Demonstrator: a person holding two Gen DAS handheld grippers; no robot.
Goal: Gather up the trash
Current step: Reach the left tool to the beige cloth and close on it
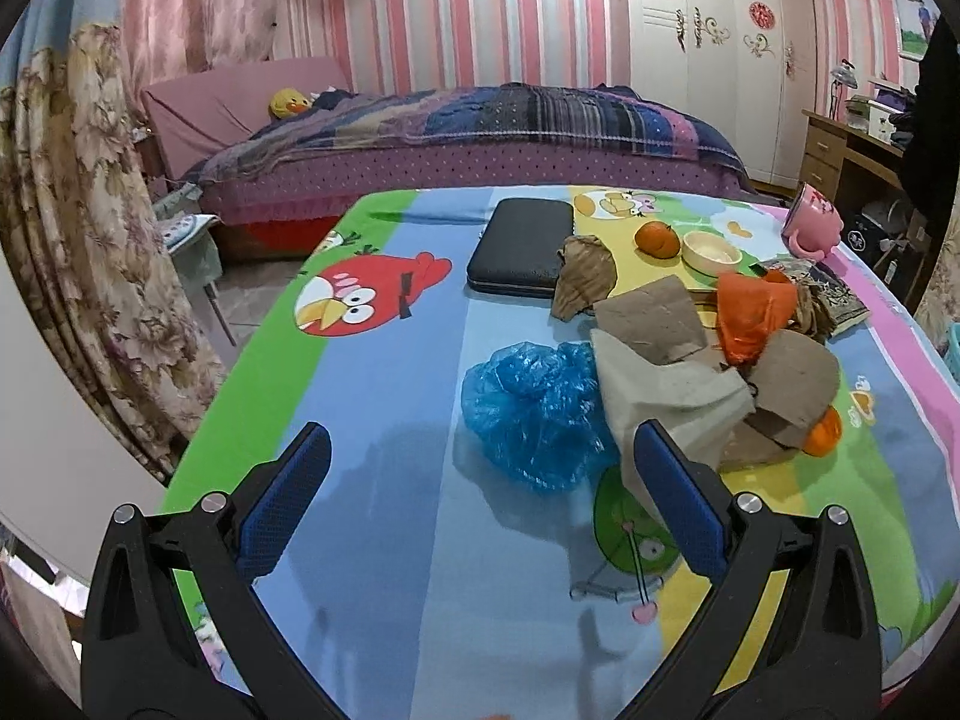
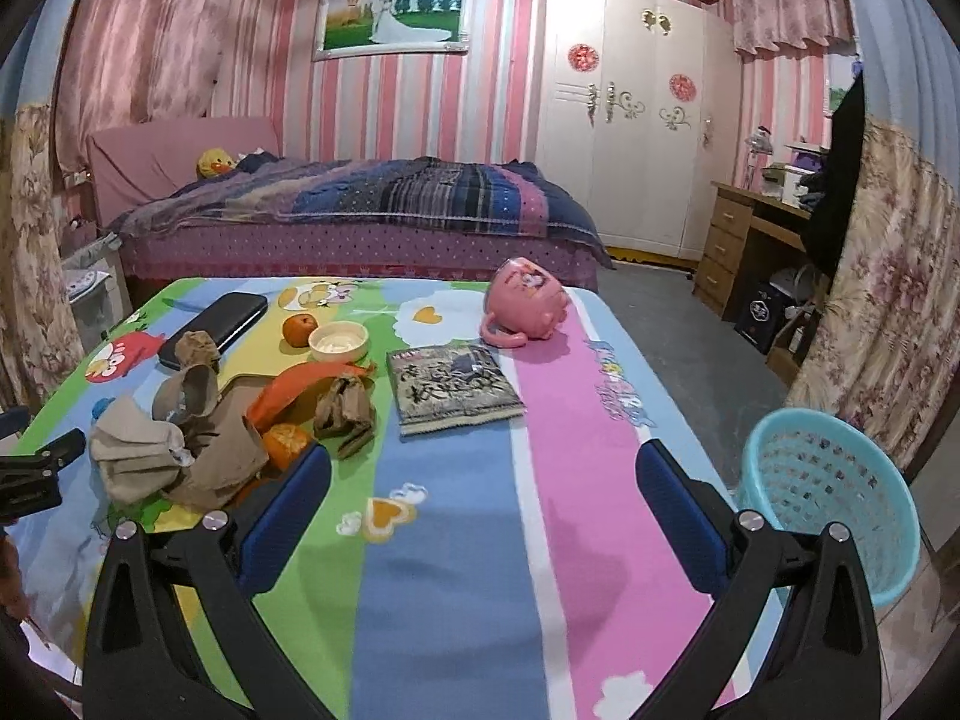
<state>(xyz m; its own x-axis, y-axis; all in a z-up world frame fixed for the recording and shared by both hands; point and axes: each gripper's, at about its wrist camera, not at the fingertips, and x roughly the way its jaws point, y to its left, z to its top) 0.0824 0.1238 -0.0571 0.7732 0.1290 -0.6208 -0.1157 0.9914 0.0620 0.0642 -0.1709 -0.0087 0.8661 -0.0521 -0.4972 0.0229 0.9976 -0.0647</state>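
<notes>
A heap of trash lies on the cartoon-print table: a crumpled blue plastic bag (image 1: 534,414), brown cardboard scraps (image 1: 660,354), crumpled brown paper (image 1: 582,276) and an orange plastic bag (image 1: 750,312). The same heap shows in the right wrist view, with cardboard (image 2: 222,456), brown paper (image 2: 345,405) and the orange bag (image 2: 300,384). My left gripper (image 1: 480,480) is open and empty, just in front of the blue bag. My right gripper (image 2: 483,492) is open and empty over bare tablecloth, right of the heap. A turquoise basket (image 2: 834,492) stands off the table's right edge.
On the table are a black case (image 1: 519,246), oranges (image 1: 657,239) (image 2: 287,443), a small cream bowl (image 2: 339,341), a tipped pink mug (image 2: 528,303) and a magazine (image 2: 453,387). A bed (image 2: 360,210) stands behind, a desk (image 2: 744,240) at right.
</notes>
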